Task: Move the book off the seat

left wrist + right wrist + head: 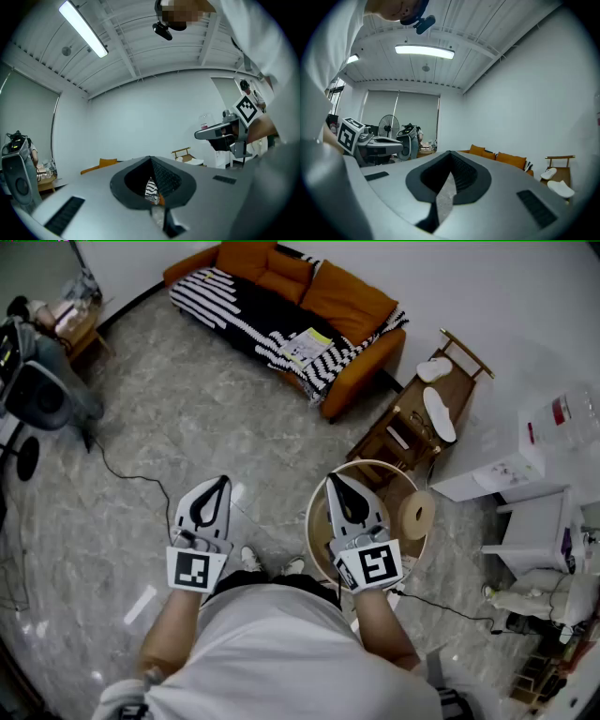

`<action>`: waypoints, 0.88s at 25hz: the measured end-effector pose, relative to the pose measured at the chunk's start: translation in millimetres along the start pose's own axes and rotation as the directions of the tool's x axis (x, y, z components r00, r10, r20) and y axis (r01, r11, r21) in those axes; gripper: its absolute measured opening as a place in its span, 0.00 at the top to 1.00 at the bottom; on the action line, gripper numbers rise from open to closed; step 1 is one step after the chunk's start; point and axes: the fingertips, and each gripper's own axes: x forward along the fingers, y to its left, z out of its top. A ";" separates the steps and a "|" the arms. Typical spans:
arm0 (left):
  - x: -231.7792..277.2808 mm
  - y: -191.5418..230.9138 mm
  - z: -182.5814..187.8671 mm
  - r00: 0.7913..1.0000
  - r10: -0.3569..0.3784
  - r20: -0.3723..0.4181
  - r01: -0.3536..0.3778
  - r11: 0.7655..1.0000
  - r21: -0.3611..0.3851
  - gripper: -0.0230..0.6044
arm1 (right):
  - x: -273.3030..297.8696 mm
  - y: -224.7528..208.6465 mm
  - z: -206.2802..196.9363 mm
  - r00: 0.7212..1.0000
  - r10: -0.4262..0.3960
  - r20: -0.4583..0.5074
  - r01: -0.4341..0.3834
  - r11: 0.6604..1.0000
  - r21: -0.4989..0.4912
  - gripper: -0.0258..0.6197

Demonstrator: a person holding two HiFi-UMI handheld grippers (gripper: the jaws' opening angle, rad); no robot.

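Holding nothing: L claw (222,482) pinched tight | R claw (332,480) same | book (307,346) on sofa (352,301)

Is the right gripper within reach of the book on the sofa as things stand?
Probably not: the right gripper hangs shut by the person, the book lies on the sofa across the floor.

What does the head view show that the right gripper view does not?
Only the head view: the pale yellow-green book lying on the sofa seat, and the round pale-rimmed basket below the right hand-held gripper. Only the right gripper view: the long ceiling lamp and the standing fan. Both: the orange sofa, the wooden rack with white slippers, and the left hand-held gripper; both grippers are shut and empty, well short of the book.
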 end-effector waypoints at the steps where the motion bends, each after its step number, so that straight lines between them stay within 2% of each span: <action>1: -1.0 0.5 0.1 1.000 0.001 0.001 -0.001 1.000 -0.011 0.94 | -0.5 2.0 -1.1 1.000 0.004 -0.005 -0.005 1.000 -0.007 0.93; 9: -0.5 13.4 0.0 1.000 -0.014 0.012 0.015 0.998 -0.055 0.94 | 7.4 13.9 -0.8 0.999 0.044 0.012 -0.044 0.999 0.021 0.93; 19: -10.2 55.8 -30.3 0.999 -0.034 -0.037 0.028 0.991 -0.130 0.94 | 39.4 38.3 -10.0 0.998 0.011 -0.062 -0.013 0.999 -0.035 0.93; 22: -8.3 66.2 -35.1 0.999 -0.036 -0.030 0.032 0.989 -0.143 0.94 | 47.8 42.4 -11.7 0.998 0.003 -0.070 -0.006 0.999 -0.036 0.93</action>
